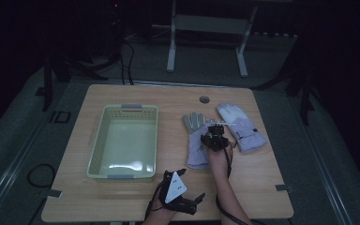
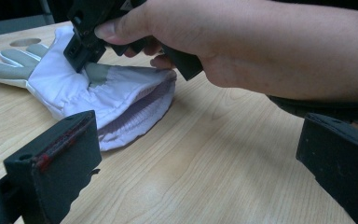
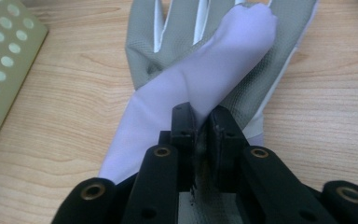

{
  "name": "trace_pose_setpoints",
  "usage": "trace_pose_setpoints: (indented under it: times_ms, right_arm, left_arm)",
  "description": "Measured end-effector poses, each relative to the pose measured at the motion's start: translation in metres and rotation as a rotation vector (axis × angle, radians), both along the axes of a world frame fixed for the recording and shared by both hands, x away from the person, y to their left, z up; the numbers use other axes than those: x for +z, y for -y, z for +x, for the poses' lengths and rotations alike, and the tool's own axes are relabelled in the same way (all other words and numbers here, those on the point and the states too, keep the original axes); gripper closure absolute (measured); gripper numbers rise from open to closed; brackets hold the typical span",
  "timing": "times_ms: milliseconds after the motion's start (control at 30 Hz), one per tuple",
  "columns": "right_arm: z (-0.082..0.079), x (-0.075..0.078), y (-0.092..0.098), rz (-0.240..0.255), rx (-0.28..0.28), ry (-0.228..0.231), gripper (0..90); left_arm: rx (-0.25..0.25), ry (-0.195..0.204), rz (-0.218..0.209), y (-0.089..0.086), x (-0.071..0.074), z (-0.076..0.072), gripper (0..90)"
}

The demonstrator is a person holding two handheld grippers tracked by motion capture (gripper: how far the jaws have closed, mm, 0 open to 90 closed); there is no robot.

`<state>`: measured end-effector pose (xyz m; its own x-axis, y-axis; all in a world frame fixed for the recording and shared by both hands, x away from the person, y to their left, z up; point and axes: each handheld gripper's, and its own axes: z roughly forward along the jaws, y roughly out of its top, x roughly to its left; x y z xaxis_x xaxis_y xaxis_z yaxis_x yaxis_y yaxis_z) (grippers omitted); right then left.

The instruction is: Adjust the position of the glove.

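From the high view, two gloves lay side by side on the wooden table (image 1: 122,197), at about two o'clock from its centre. The near glove (image 1: 196,140) lay with fingers toward twelve and cuff toward six; the far glove (image 1: 241,126) slanted just beside it at three o'clock. A pale green basket (image 1: 102,140) sat empty at nine o'clock from the gloves, probably as the place they were meant to go. The right gripper (image 1: 214,140) was down on the near glove's three o'clock edge, likely so as to lift it by a fold. The left gripper (image 1: 193,199) waited near the table's six o'clock edge, well apart from the gloves, jaws spread.

In the left gripper view, its own two jaws stood wide with bare wood between them, holding nothing. Toward eleven o'clock the right hand (image 2: 242,46) pressed its gripper onto the glove (image 2: 98,93). The glove was white-lilac with grey fingers, its ribbed cuff gaping toward the camera.

In the right gripper view, the jaws stood narrow, pinched on a lilac thumb fold (image 3: 205,79) that ran toward one o'clock across the grey, dimpled palm (image 3: 144,42). The fabric looked soft and thin, so it would probably drape when raised. The basket's perforated wall (image 3: 0,60) showed at ten o'clock.
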<state>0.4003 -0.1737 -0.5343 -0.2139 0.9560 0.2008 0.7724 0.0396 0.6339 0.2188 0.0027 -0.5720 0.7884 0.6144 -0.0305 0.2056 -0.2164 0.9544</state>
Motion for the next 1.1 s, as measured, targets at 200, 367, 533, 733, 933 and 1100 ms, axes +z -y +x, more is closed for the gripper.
trace_pose_setpoints:
  times_ms: [200,367,533,733,933,1100]
  right_arm:
    - [0.0,0.001,0.007,0.026,-0.008,0.013,61.7]
    - [-0.004,0.012,0.014,-0.039,0.072,0.068,46.1]
    - [-0.005,0.028,0.025,-0.137,0.137,0.085,45.8]
    - [-0.007,0.047,0.054,-0.139,0.197,0.123,44.1]
    - [-0.004,0.064,0.094,-0.141,0.178,0.174,44.1]
    - [0.001,0.07,0.121,-0.183,0.185,0.22,44.2]
  left_arm:
    - [0.002,-0.003,0.0,0.0,0.0,0.0,0.0]
    - [-0.004,-0.011,-0.004,0.0,0.0,0.001,0.0]
    - [-0.001,-0.012,-0.004,0.0,0.0,0.001,0.0]
    - [0.002,-0.019,-0.012,0.0,0.0,0.002,0.0]
    - [0.003,-0.018,-0.01,0.0,0.0,0.002,0.0]
    - [-0.002,-0.025,-0.017,-0.001,0.0,0.003,0.0]
